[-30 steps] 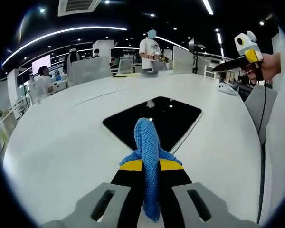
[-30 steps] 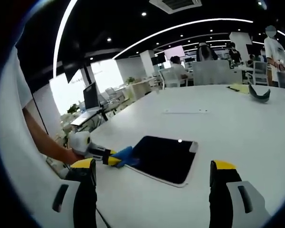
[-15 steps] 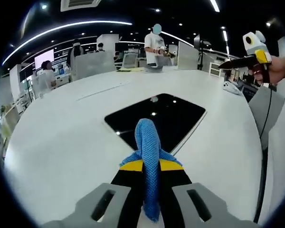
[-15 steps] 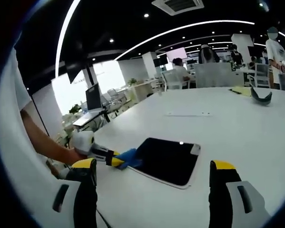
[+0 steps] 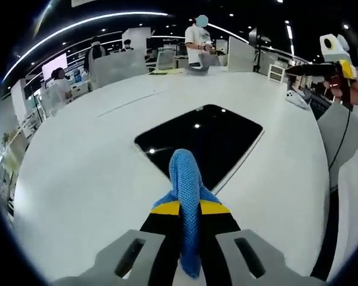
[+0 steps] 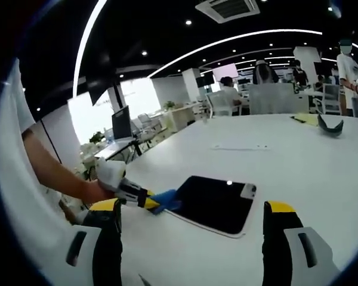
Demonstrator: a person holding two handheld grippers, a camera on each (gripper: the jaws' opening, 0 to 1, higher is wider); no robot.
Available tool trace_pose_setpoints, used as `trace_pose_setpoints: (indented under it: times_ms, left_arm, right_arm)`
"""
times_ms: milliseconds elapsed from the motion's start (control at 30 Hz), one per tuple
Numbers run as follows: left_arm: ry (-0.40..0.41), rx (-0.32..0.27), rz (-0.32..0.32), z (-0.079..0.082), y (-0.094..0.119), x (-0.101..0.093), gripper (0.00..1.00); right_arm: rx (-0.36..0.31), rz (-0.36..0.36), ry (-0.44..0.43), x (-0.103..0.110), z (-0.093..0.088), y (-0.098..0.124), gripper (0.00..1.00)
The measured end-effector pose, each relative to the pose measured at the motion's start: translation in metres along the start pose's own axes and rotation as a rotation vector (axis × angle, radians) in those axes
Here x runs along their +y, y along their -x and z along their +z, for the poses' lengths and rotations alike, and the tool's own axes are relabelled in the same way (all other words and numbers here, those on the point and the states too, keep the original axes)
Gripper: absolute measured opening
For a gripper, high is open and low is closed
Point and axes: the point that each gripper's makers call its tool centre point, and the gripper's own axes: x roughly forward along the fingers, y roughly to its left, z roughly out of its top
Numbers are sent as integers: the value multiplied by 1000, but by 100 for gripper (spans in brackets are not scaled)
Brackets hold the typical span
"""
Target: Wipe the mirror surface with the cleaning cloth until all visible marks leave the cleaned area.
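The left gripper (image 5: 185,208), clamped on the blue cloth (image 5: 185,179), has moved closer over the mirror (image 5: 203,140); the right gripper (image 6: 194,229) (jaws wide, empty) sees the cloth at the mirror's edge

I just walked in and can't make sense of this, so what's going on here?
A person holds a gripper in each hand at a white table. The left gripper is shut on a blue cloth, its tip at the near edge of a dark mirror. The right gripper is open and empty, off to the side.
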Motion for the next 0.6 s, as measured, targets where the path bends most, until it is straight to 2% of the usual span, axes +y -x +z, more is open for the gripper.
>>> trace_pose_setpoints:
  times_ms: [300,333,400,467,600]
  left_arm:
    - [0,-1,31,-6,19,4,7]
    - [-4,-14,37,-4,24,6,7]
    - [65,-52,66,0,32,10,7]
    - [78,-84,78,3,40,14,7]
    - [65,-84,94,0,58,14,7]
  right_arm:
    - [-12,-10,-1,1,-2,13,99]
    - [-11,-10,-1,1,-2,13,99]
    - [-8,-9,-3,1,-4,14,99]
    - [-3,-8,-3,2,-5,14,99]
    - [-8,2,-3,5,-6,13,99]
